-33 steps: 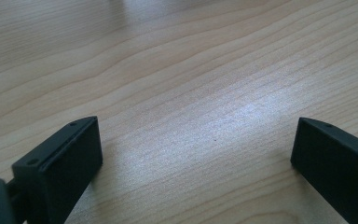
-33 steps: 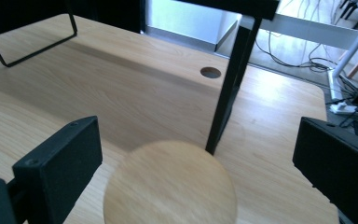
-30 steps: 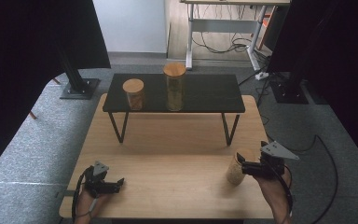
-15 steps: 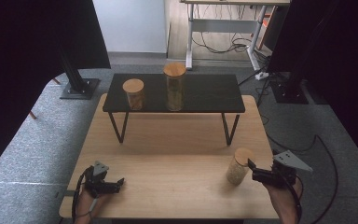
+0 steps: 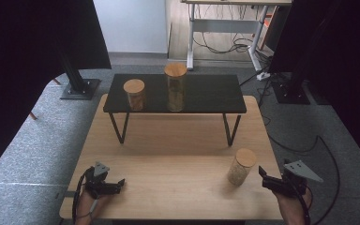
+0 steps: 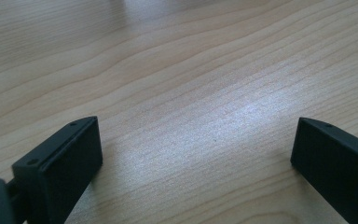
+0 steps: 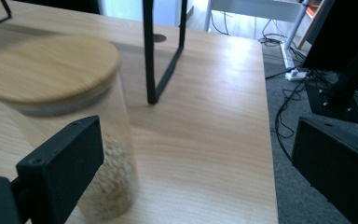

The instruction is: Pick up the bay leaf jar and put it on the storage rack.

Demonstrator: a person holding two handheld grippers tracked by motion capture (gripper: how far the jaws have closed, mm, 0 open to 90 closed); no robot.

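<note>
Jar waits just left of the open right claw

High view: a small jar (image 5: 241,167) with a wooden lid stands upright on the wooden table (image 5: 178,154), near the right, close edge. The right gripper (image 5: 264,174) lies just to the right of the jar, at the near right corner. It points left at the jar, but it does not touch it. The left gripper (image 5: 120,183) rests far away at the near left corner of the table. So the right gripper is much nearer to the jar. A black shelf (image 5: 206,91) stands at the far side of the table. On it are a short jar (image 5: 134,94) and a tall jar (image 5: 175,86).

Left gripper view: the two black jaws stand wide apart. Between them is bare table wood (image 6: 182,93). The left gripper holds nothing.

Right gripper view: the jaws stand wide apart and hold nothing. The jar (image 7: 70,112) stands close in front, off to the left side, partly behind the left jaw. It stands straight up, with grains in the bottom. It is not in the gap between the jaws. I think the right gripper must swing a bit left to get the jar in the middle before it can close.
</note>
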